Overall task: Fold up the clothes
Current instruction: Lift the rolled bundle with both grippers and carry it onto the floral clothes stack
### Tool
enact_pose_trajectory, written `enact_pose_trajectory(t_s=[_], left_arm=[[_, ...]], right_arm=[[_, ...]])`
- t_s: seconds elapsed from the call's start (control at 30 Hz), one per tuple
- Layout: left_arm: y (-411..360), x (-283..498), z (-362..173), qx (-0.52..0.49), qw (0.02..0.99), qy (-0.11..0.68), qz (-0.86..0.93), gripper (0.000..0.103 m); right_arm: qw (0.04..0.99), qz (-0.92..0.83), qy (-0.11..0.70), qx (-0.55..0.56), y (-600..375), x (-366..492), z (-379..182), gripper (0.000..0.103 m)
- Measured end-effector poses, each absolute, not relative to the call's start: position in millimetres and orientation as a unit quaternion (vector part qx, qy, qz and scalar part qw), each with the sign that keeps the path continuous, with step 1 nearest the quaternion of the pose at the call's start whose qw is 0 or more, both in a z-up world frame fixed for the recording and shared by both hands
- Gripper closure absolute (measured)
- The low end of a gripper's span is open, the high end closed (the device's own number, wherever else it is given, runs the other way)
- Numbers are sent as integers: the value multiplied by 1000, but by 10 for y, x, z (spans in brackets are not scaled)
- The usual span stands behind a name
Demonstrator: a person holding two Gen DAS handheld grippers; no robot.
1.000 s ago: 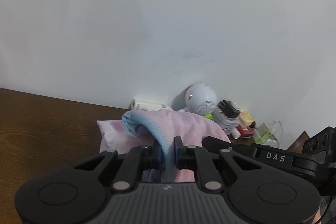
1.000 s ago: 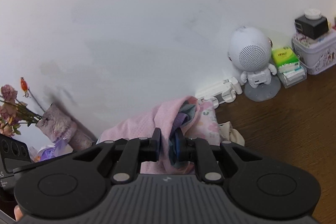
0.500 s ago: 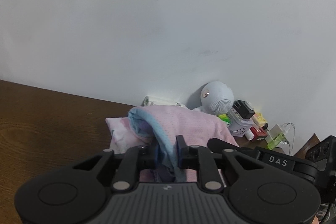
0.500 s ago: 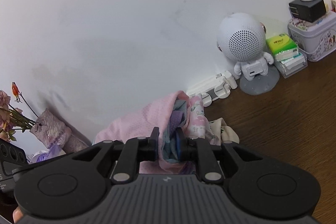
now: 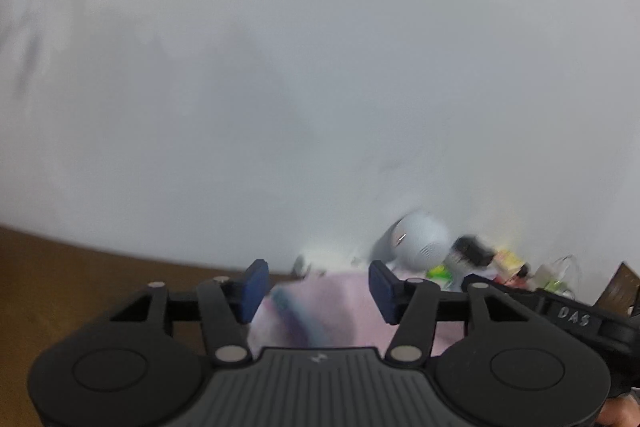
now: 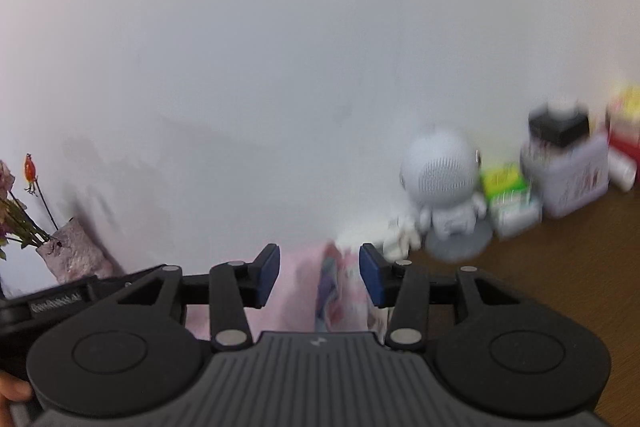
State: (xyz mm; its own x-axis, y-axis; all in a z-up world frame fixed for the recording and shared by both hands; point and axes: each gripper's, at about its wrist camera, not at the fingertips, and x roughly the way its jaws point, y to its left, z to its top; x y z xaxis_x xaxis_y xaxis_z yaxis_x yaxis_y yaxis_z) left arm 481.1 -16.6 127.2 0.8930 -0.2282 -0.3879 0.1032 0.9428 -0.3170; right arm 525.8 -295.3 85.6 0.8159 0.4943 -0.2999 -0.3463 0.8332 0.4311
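A pink garment with a light-blue trim (image 5: 320, 311) lies on the brown table (image 5: 60, 291) near the white wall. In the left wrist view it sits below and between the blue pads of my left gripper (image 5: 316, 289), which is open and holds nothing. In the right wrist view the same pink garment (image 6: 316, 291) shows between the blue pads of my right gripper (image 6: 319, 275), also open and empty. Both views are motion-blurred, and the gripper bodies hide most of the cloth.
A white round-headed robot figure (image 6: 444, 183) stands against the wall to the right, with a green box (image 6: 506, 187), a tin with a black cap (image 6: 568, 167) and small packets beside it. A vase of dried flowers (image 6: 68, 251) stands at the left.
Both grippers were shut on the pink garment; both have now opened and let it go. The garment has dropped lower in both views, and the cameras have tilted up.
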Motion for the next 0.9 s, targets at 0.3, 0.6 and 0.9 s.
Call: enact_pose_trajectory(t_s=[0.3, 0.6, 0.9], left_arm=[[-354, 5071, 915, -127, 951, 272, -80, 94], [-308, 5067, 835, -132, 952, 264, -75, 78], [-139, 4404, 861, -100, 978, 182, -37, 4]], right_arm=[[945, 231, 219, 75, -2369, 5382, 707, 70], [951, 222, 211, 49, -2282, 5304, 578, 71], [960, 216, 173, 51, -2438, 4757, 715, 21]])
